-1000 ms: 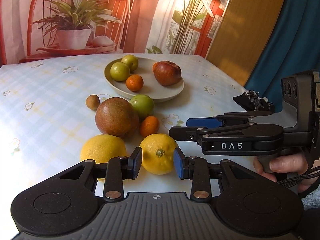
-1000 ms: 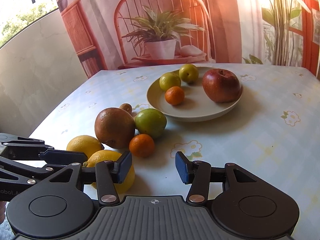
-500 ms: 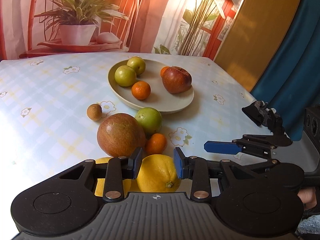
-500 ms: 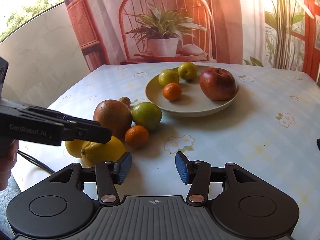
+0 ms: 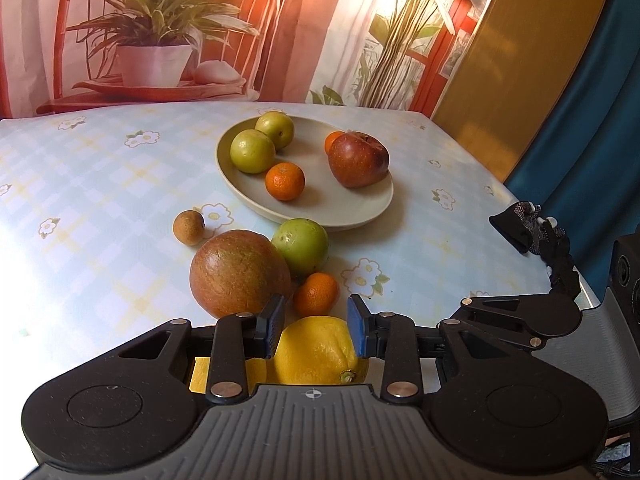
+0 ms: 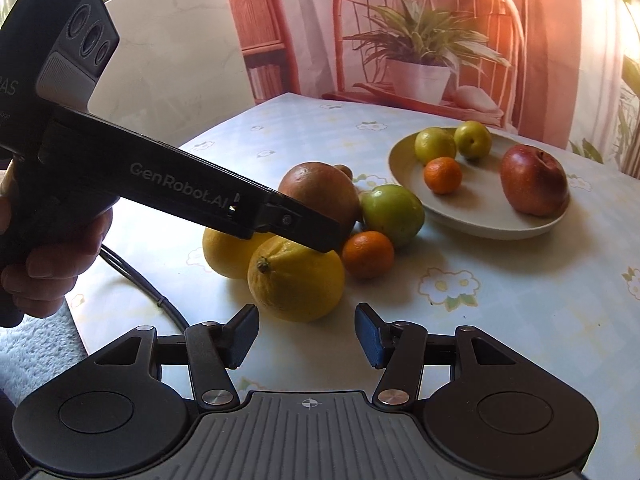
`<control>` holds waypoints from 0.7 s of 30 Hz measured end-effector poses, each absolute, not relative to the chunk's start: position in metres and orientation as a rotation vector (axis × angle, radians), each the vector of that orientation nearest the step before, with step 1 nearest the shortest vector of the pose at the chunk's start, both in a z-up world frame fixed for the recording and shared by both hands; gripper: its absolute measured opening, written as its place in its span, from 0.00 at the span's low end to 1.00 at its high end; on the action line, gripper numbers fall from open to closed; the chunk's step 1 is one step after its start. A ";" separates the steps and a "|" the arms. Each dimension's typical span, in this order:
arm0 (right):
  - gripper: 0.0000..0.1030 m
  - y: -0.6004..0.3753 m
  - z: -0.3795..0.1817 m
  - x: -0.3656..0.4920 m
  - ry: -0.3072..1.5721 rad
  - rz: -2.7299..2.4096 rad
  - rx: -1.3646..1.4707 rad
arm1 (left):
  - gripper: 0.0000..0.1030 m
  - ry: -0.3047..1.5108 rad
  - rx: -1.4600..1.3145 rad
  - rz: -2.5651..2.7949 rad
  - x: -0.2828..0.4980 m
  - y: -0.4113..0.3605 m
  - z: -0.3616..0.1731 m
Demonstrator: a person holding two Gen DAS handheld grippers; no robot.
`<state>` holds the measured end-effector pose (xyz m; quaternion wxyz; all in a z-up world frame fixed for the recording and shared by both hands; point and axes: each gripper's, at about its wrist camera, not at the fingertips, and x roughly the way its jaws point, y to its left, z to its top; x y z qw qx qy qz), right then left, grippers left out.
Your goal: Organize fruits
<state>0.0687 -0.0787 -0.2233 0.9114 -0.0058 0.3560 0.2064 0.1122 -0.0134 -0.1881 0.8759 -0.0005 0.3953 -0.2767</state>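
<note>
The near lemon (image 5: 316, 350) lies on the table (image 5: 100, 200) at the front of the loose fruit, and the left gripper (image 5: 316, 330) pinches it between its pads. The right gripper (image 6: 306, 338) hangs just short of it, jaws opening on nothing. Farther back, the plate (image 5: 360, 210) holds an apple (image 5: 358, 159).

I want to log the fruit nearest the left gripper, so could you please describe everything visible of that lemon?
The lemon is bright yellow with dimpled peel and a small brownish stem nub low on its side. It lies on the floral tablecloth between the left gripper fingers; contact is unclear. A second yellow fruit sits close behind it.
</note>
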 end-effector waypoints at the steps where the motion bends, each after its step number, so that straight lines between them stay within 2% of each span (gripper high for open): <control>1: 0.47 -0.078 -0.223 0.070 0.732 0.432 -0.004 | 0.35 0.824 0.000 -0.577 0.112 -0.014 -0.188; 7: 0.34 -0.086 -0.220 0.075 0.713 0.449 0.076 | 0.35 0.794 -0.038 -0.587 0.108 -0.004 -0.178; 21: 0.34 -0.091 -0.218 0.078 0.692 0.432 0.109 | 0.35 0.791 -0.007 -0.616 0.098 -0.002 -0.184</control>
